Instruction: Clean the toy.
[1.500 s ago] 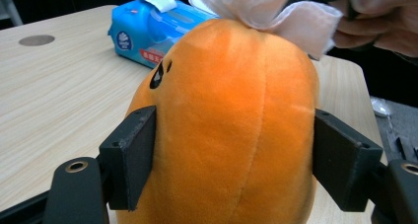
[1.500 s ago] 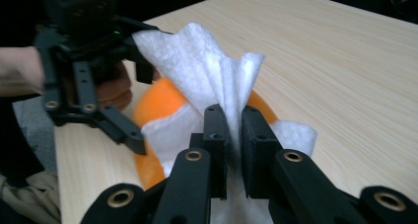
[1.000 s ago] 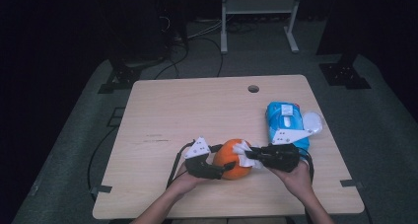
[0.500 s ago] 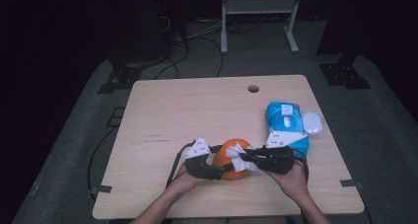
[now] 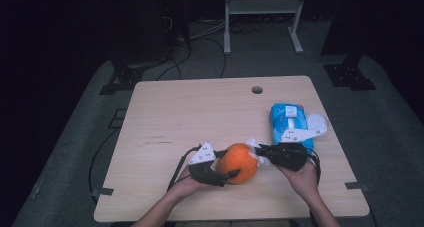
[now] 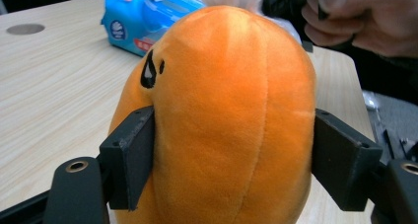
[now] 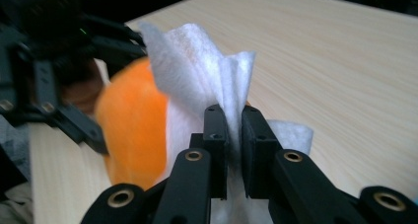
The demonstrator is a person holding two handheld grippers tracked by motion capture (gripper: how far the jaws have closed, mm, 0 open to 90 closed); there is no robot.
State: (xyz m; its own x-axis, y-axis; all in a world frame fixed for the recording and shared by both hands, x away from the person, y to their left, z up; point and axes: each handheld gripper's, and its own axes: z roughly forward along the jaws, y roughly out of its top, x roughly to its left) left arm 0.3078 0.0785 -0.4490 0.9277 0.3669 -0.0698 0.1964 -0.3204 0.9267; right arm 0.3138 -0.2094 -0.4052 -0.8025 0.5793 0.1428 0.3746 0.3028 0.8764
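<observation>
An orange plush toy (image 5: 239, 163) with a small black mark on its face sits near the table's front edge. My left gripper (image 5: 234, 168) is shut on it, and in the left gripper view both black jaws press into the sides of the plush (image 6: 231, 110). My right gripper (image 5: 262, 152) comes in from the right, shut on a folded white wipe (image 5: 254, 147). In the right gripper view the wipe (image 7: 197, 66) stands up out of the closed gripper (image 7: 231, 123) and lies against the plush (image 7: 133, 120).
A blue pack of wipes (image 5: 287, 118) lies on the right side of the table (image 5: 200, 117), just behind my right hand, with a round white object (image 5: 317, 123) beside it. A cable hole (image 5: 257, 90) sits near the far edge.
My right gripper slid left along the plush with the wipe, then drew back a little to the right and away. The left gripper and the plush stayed put.
</observation>
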